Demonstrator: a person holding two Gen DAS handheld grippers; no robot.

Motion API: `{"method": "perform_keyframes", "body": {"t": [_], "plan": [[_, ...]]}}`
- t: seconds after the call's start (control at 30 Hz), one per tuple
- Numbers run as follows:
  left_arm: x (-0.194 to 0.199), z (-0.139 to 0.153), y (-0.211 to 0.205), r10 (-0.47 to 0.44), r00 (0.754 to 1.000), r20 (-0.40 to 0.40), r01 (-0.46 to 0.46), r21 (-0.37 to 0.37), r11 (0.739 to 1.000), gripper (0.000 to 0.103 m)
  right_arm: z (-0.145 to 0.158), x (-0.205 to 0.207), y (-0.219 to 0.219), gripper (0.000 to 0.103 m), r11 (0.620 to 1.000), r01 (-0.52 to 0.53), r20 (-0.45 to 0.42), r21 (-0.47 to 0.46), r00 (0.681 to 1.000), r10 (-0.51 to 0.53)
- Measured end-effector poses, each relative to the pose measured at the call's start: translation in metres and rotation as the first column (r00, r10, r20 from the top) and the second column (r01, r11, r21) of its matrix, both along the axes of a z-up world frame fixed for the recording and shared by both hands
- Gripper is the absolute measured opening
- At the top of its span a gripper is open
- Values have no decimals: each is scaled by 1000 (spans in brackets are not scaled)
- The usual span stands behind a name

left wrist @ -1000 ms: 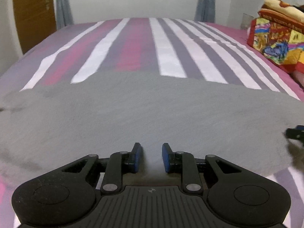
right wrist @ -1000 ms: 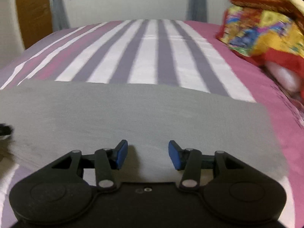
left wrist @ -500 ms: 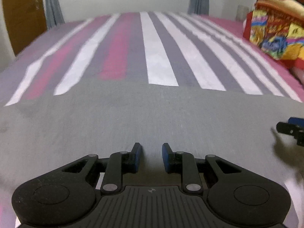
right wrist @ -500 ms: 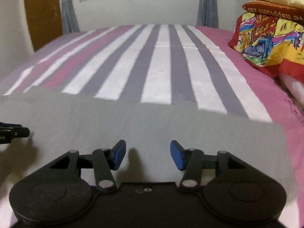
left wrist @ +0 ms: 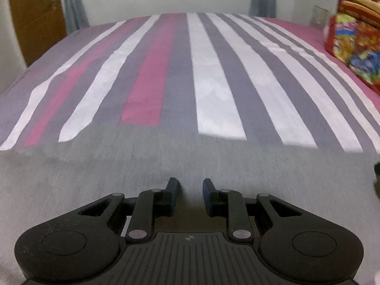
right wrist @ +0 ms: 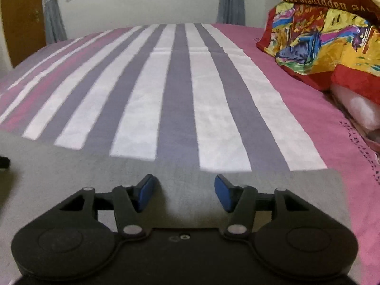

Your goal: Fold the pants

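The grey pants (left wrist: 166, 166) lie flat across the near part of the striped bed; they also show in the right wrist view (right wrist: 71, 166), where their right end (right wrist: 337, 190) stops short of the pink border. My left gripper (left wrist: 190, 190) is open and empty, low over the grey cloth. My right gripper (right wrist: 184, 190) is open wider, empty, over the cloth near its far edge. A dark bit of the right gripper shows at the right edge of the left wrist view (left wrist: 377, 168), and the left gripper's tip at the left edge of the right wrist view (right wrist: 3, 161).
The bed sheet (left wrist: 213, 83) has pink, grey and white stripes and runs back to a white wall with curtains. A stack of colourful pillows and blankets (right wrist: 327, 42) sits at the right side of the bed. A wooden door (left wrist: 35, 19) stands far left.
Both grippers have moved forward over the pants, so the cloth's far edge now lies closer to the fingertips. The right gripper has opened a little wider. The pants lie unmoved.
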State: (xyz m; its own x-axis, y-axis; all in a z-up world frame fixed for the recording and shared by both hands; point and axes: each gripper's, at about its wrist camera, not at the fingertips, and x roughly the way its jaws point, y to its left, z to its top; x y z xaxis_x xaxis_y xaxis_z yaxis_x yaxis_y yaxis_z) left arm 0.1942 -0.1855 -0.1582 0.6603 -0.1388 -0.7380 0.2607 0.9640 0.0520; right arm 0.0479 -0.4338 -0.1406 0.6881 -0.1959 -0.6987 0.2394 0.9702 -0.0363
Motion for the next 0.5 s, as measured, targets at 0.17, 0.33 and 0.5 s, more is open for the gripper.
{"method": "perform_keyframes", "body": {"t": [0.17, 0.33, 0.5], "plan": [[-54, -6, 25, -43, 999, 11, 43, -13, 999, 24, 3, -52, 19, 64, 997, -56, -36, 51, 998, 58], [-79, -11, 35, -37, 999, 35, 38, -19, 999, 24, -13, -83, 25, 65, 998, -55, -90, 35, 994, 58], [-98, -9, 51, -18, 1000, 1, 18, -68, 998, 25, -1, -82, 33, 66, 1000, -7, -142, 21, 990, 10]]}}
